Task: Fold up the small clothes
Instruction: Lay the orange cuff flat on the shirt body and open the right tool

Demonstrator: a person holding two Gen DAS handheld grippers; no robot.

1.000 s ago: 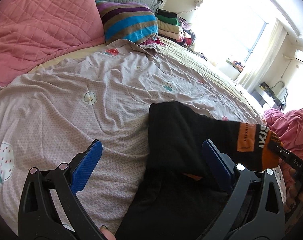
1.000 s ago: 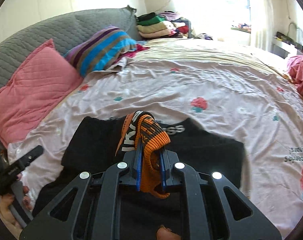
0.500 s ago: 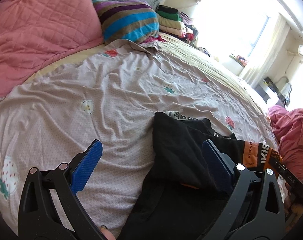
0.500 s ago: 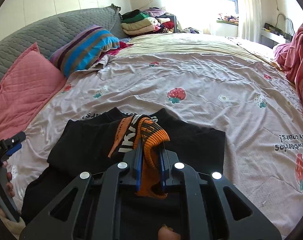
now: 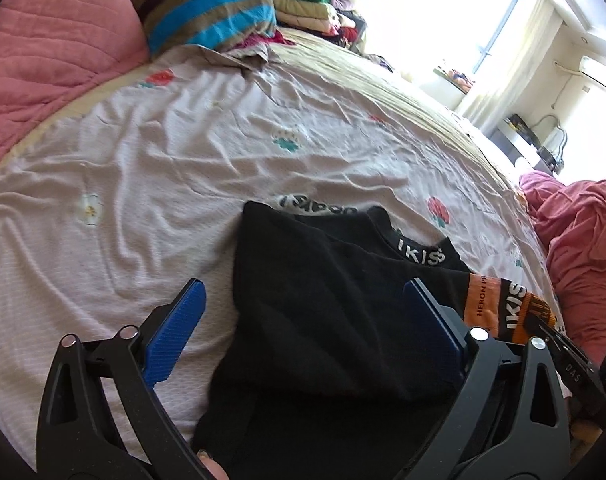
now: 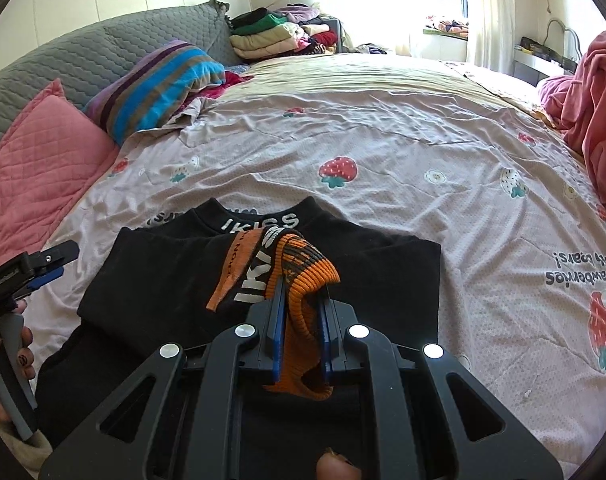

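Observation:
A small black sweater [image 6: 175,280] with white "IKISS" lettering on the collar lies on the bed, its sleeve folded across the body. My right gripper [image 6: 302,300] is shut on the sleeve's orange striped cuff [image 6: 303,276] and holds it just above the black body. The cuff also shows at the right of the left wrist view [image 5: 507,304]. My left gripper [image 5: 303,312] is open and empty, its blue fingers either side of the sweater's [image 5: 323,300] left edge. The left gripper shows at the left edge of the right wrist view [image 6: 31,272].
The bed sheet [image 6: 383,152] is pale pink with strawberry prints. A pink quilted pillow [image 6: 35,160] and a striped pillow [image 6: 159,80] lie at the head. A stack of folded clothes [image 6: 279,34] sits far back. A pink blanket heap [image 6: 595,112] lies on the right.
The right gripper has carried the orange cuff further across the sweater, and the collar lettering has come into view. The left gripper stays open and has shifted slightly.

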